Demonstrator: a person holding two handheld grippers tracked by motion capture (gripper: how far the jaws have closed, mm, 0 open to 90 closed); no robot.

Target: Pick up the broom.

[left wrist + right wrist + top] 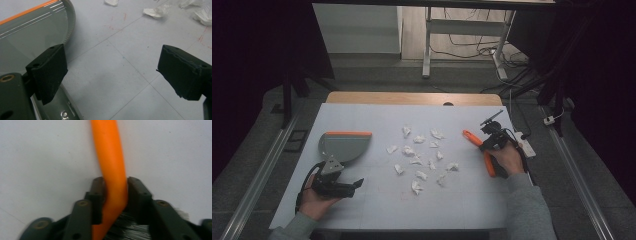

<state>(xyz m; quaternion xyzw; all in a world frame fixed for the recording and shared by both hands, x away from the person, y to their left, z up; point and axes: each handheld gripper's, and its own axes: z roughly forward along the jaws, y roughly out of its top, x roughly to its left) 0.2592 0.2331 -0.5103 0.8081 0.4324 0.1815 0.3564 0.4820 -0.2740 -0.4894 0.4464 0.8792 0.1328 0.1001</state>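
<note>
At the left of the table our left hand-held gripper stood with jaws apart beside the dustpan, so the loose pan could slide away. The paper scraps lay mid-table; our right hand-held gripper, clamped on the orange brush, might scatter them with a hard sweep.

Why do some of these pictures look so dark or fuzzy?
High view: the white table is lit while the room at both sides falls into near black. Left gripper view: bright streaks of glare cross the grey dustpan. Right gripper view: the orange brush handle sits so close that it blurs, soft at its edges.
</note>
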